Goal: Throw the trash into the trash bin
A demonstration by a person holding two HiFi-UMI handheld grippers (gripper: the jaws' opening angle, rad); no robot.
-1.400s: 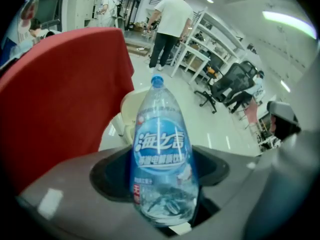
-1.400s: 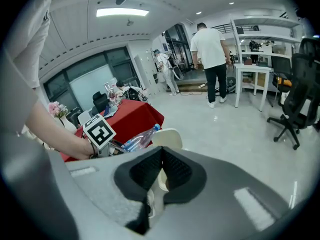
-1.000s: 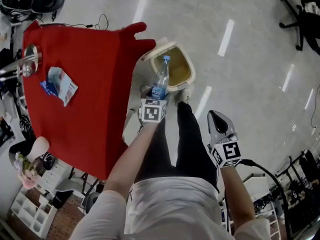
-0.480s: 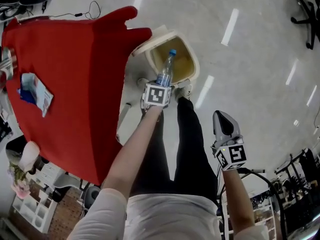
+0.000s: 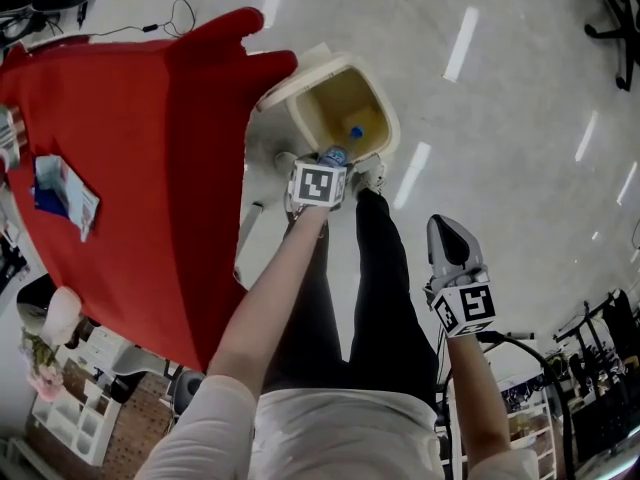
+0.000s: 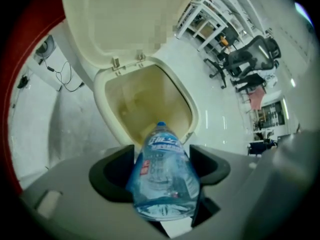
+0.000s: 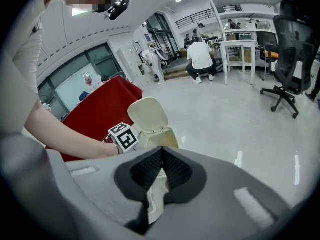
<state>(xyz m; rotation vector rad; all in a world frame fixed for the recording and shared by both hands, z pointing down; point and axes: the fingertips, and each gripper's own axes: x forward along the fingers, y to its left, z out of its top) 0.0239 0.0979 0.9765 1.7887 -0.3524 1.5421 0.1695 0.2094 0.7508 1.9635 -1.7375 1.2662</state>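
Clear plastic bottle (image 6: 162, 179), matt cream plastic bin (image 5: 386, 118), glossy floor (image 5: 510, 178).

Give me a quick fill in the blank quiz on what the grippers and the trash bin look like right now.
The left gripper is shut on a clear plastic ____ with a blue cap.
The bottle points cap-first at the trash bin, whose lid stands ____.
The right gripper is shut and holds ____.
Missing words: bottle, open, nothing.

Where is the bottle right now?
In the left gripper view, the bottle is held by the left gripper, cap tilted down over the open bin beside the red table.
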